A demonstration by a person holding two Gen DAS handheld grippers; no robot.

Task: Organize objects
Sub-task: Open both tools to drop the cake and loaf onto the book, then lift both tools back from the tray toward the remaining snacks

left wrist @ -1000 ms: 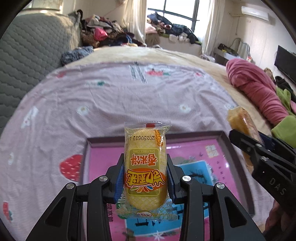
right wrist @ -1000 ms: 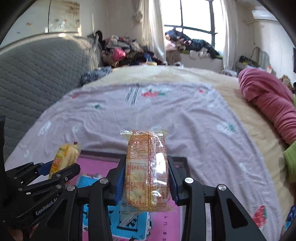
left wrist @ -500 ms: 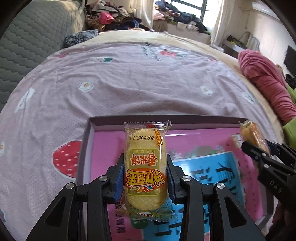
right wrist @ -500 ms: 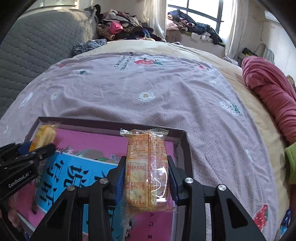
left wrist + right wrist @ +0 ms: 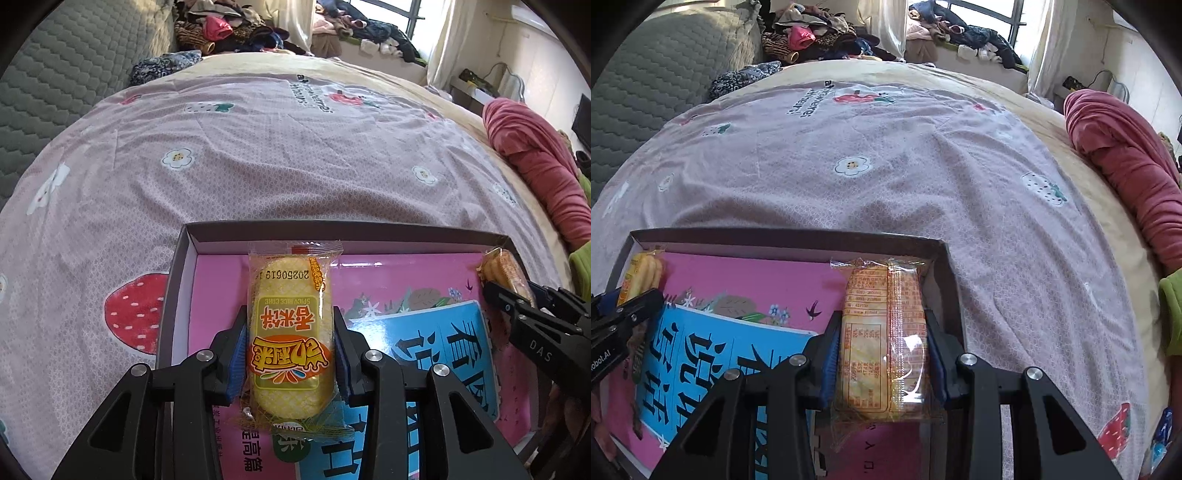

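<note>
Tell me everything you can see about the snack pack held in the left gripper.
The snack pack is a long clear plastic wrapper holding a pale yellow oval rice cake. Its front faces the camera, with a yellow-green label, orange and red print and a date code, all upside down. The crimped ends are sealed. The left gripper pinches its long sides with blue pads. It hangs over the left part of the box on the bed.

Yellow snack packet (image 5: 291, 339) (orange logo), pink box (image 5: 221, 273)
</note>
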